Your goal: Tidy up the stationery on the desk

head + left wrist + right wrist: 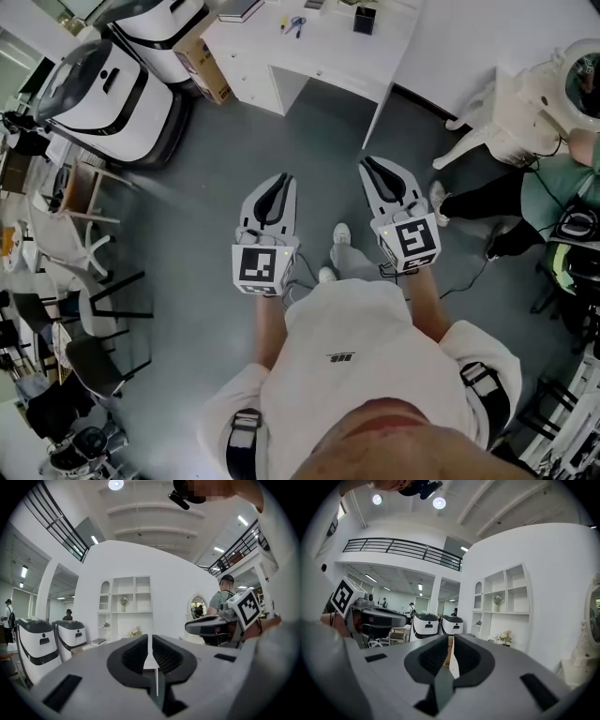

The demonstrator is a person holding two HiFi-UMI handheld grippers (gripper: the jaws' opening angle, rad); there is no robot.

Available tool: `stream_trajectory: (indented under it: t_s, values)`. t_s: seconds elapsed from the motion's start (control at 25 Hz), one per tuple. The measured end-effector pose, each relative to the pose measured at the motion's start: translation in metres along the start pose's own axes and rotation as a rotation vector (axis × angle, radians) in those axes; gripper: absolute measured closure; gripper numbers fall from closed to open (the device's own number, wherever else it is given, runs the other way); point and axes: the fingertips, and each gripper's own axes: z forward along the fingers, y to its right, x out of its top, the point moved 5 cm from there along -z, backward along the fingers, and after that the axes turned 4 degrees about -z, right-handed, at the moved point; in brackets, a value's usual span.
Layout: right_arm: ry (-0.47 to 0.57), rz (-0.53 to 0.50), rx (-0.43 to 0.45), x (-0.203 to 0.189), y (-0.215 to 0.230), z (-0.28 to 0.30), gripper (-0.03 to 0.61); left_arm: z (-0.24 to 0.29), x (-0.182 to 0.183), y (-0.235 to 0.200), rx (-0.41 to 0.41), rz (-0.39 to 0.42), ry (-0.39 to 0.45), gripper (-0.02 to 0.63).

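Observation:
The white desk (323,52) stands at the far end of the grey floor, well beyond both grippers. On it lie a small blue item (296,23), a black box (364,19) and a dark book (240,9). My left gripper (278,183) and right gripper (373,166) are held side by side at waist height over the floor, pointing toward the desk. Both are shut, with nothing between the jaws. In the left gripper view the left gripper (150,644) faces a white wall with shelves, and the right gripper (206,624) shows at the right. The right gripper view shows its own shut jaws.
Two white machines (103,84) and a cardboard box (202,56) stand left of the desk. A person (553,178) sits at the right beside a white chair (497,122). Dark chairs (94,319) crowd the left edge. A cable (464,281) runs across the floor.

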Motion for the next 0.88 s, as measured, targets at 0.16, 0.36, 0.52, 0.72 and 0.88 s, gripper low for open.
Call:
stream_trajectory:
  t_s: [0.16,0.36,0.52,0.72,0.88]
  values:
    - [-0.004,0.004,0.005,-0.006,0.012,0.025,0.557,0.022,-0.003,-0.016,0.007,-0.001,-0.009,0.614]
    - [-0.010,0.012,0.009,-0.012,0.039,0.069,0.557,0.066,-0.003,-0.044,0.016,-0.006,-0.024,0.614]
    - [-0.019,0.017,0.016,-0.011,0.062,0.100,0.557,0.100,0.004,-0.061,0.011,-0.003,-0.030,0.614]
    - [-0.020,0.020,0.037,-0.018,0.099,0.145,0.557,0.155,0.009,-0.079,0.022,-0.008,-0.034,0.614]
    - [-0.013,0.026,0.059,-0.024,0.125,0.175,0.557,0.192,0.009,-0.092,0.047,-0.008,-0.034,0.614]
